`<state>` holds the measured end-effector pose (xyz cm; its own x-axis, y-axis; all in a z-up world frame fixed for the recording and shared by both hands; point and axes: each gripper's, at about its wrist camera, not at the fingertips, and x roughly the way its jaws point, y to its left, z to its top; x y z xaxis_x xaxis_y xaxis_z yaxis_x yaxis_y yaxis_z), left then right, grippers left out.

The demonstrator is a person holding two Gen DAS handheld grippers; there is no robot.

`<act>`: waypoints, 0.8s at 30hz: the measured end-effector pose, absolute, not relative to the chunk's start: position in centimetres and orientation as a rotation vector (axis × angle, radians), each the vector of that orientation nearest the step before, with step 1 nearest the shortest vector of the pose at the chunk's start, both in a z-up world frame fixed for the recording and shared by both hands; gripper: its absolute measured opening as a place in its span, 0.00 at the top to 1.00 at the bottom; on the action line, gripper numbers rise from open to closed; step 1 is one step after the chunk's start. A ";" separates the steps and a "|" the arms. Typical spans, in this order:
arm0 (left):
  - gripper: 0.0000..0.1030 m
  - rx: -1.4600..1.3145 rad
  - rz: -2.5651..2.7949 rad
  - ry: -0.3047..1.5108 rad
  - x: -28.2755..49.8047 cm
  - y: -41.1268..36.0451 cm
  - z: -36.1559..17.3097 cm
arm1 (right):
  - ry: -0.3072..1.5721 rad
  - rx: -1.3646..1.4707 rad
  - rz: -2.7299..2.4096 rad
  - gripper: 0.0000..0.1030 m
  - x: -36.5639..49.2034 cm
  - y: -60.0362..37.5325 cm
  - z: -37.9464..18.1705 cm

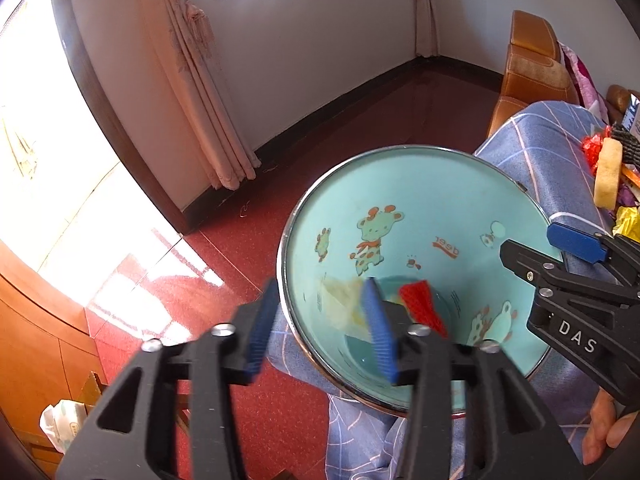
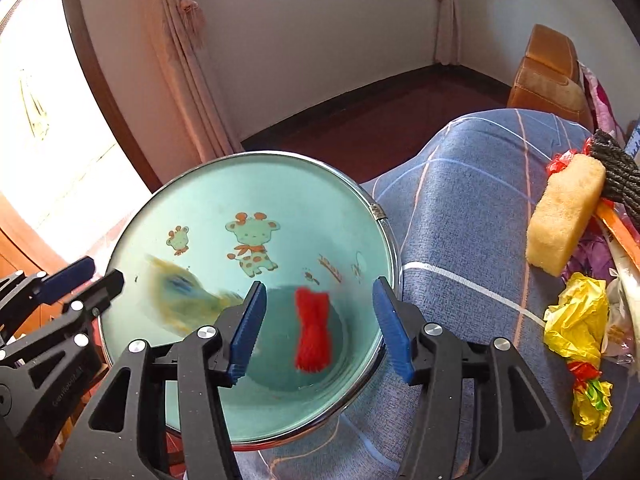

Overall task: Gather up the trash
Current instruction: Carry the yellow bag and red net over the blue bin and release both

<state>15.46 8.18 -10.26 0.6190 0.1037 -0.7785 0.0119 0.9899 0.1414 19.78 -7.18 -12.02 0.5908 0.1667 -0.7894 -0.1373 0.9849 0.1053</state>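
Straddling bin point(image 1: 400, 208) rim, left gripper point(image 1: 320, 328) fingers spread, right gripper point(image 2: 320, 328) gaping, empty

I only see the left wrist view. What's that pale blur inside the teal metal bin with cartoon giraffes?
Observer: From the right wrist, the blurred yellowish scrap has a blue patch.
Operator: Is the right hand-held gripper carrying anything?
Observer: No, it is open and empty; a red mesh bundle shows between its fingers, in the teal metal bin.
Operator: Any trash left?
Observer: A crumpled yellow, red and green wrapper lies on the blue checked cloth.
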 end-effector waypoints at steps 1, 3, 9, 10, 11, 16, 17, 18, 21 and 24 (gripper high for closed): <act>0.47 0.132 0.053 0.901 15.4 8.3 -10.2 | 0.916 0.034 0.175 0.40 19.6 -7.3 -11.8; 0.36 0.119 0.059 0.898 15.1 8.4 -9.9 | 0.894 0.030 0.153 0.32 19.2 -7.6 -11.2; 0.25 0.098 0.080 0.866 14.0 8.2 -8.7 | 0.842 0.060 0.122 0.32 17.7 -9.1 -9.1; 0.24 0.090 0.073 0.864 13.9 8.1 -8.5 | 0.833 0.071 0.118 0.32 17.3 -9.6 -8.8; 0.24 0.086 0.066 0.863 13.7 7.9 -8.3 | 0.825 0.080 0.113 0.32 17.0 -9.9 -8.5; 0.24 0.121 0.023 0.830 12.7 5.7 -7.2 | 0.757 0.097 0.063 0.32 14.7 -12.7 -6.1; 0.24 0.124 0.013 0.826 12.6 5.3 -7.0 | 0.745 0.098 0.053 0.32 14.3 -13.3 -5.7; 0.24 0.125 0.001 0.821 12.4 4.8 -6.8 | 0.736 0.099 0.043 0.32 14.1 -13.9 -5.3; 0.24 0.126 -0.032 0.815 12.1 3.7 -6.3 | 0.713 0.104 -0.001 0.35 13.6 -16.1 -4.1; 0.24 0.136 -0.066 0.806 12.0 2.5 -5.7 | 0.689 0.105 -0.036 0.35 13.4 -18.0 -3.1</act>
<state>12.00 2.51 -5.70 0.6909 -0.0071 -0.7229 0.1106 0.9892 0.0960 13.40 -17.96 -3.08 0.7713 0.0019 -0.6365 0.0677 0.9941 0.0850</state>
